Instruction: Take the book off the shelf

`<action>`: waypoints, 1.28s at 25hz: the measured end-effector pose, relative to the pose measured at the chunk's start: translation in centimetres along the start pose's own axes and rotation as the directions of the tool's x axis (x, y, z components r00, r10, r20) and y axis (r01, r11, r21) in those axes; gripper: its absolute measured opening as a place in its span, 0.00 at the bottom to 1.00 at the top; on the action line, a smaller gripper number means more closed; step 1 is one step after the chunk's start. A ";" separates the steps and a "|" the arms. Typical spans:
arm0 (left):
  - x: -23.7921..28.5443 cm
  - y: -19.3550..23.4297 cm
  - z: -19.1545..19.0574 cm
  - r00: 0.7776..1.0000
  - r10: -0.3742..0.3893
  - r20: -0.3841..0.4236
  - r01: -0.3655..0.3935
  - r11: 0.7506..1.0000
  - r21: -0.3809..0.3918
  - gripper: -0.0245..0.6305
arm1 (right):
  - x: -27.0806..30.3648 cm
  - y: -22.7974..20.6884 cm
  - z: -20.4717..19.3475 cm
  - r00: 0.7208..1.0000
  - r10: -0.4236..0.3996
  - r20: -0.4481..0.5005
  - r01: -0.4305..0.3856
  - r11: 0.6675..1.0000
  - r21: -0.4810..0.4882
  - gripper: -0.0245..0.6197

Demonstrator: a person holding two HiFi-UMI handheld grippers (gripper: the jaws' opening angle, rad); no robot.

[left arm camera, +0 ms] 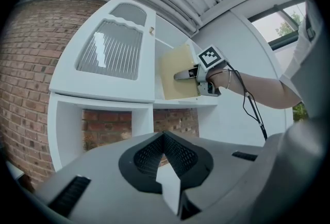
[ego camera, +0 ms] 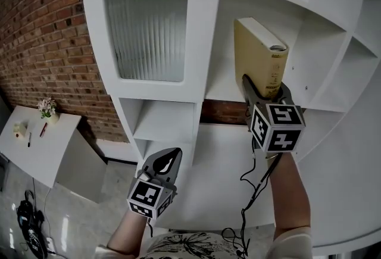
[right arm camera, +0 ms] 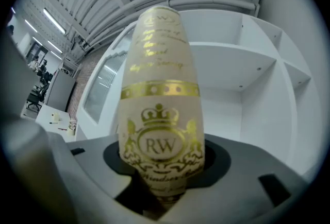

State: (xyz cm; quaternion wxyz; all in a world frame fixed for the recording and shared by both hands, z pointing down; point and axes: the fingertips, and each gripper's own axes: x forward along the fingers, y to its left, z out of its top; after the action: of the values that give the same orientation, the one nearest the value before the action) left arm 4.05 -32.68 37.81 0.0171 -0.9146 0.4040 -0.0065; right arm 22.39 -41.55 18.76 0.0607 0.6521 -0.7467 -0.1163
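A cream book (ego camera: 262, 55) with gold print on its spine stands upright at the front of the open shelf compartment (ego camera: 229, 94). My right gripper (ego camera: 266, 90) is shut on the book's lower spine, one finger on each cover. In the right gripper view the gold-crested spine (right arm camera: 160, 115) fills the space between the jaws of this gripper (right arm camera: 162, 187). From the left gripper view the book (left arm camera: 178, 71) shows side-on, held by the right gripper (left arm camera: 181, 74). My left gripper (ego camera: 169, 158) hangs lower and to the left, shut and empty (left arm camera: 164, 138). Whether the book's foot touches the shelf board is hidden.
A white cabinet door with ribbed glass (ego camera: 149, 31) is left of the compartment, with small open cubbies (ego camera: 164, 124) below it. A brick wall (ego camera: 41, 43) is behind. A white table (ego camera: 36, 147) with flowers (ego camera: 46, 108) stands lower left. A cable (ego camera: 253, 189) hangs from the right gripper.
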 end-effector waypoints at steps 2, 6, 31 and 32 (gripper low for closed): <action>-0.3 -0.5 0.1 1.000 -0.004 0.000 0.004 1.000 -0.007 0.04 | -1.9 0.2 0.2 1.000 0.006 0.016 -0.006 1.000 0.020 0.39; -1.1 -1.7 0.1 1.000 -0.008 0.006 0.008 1.000 -0.020 0.04 | -5.7 1.3 0.0 0.999 0.007 0.049 -0.010 0.999 0.044 0.39; -5.4 -7.1 -2.5 1.000 0.026 -0.017 -0.027 0.999 -0.040 0.04 | -19.2 10.0 -19.3 0.992 0.120 -0.043 -0.112 0.981 0.159 0.39; -5.4 -7.1 -2.6 0.999 0.028 -0.019 -0.029 0.999 -0.037 0.04 | -19.3 10.1 -19.7 0.990 0.128 -0.052 -0.118 0.980 0.160 0.39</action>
State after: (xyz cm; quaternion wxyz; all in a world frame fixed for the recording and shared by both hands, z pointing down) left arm 5.63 -23.97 40.72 -0.0033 -0.9087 0.4173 -0.0071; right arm 20.19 -23.16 41.55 0.0394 0.6107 -0.7902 -0.0329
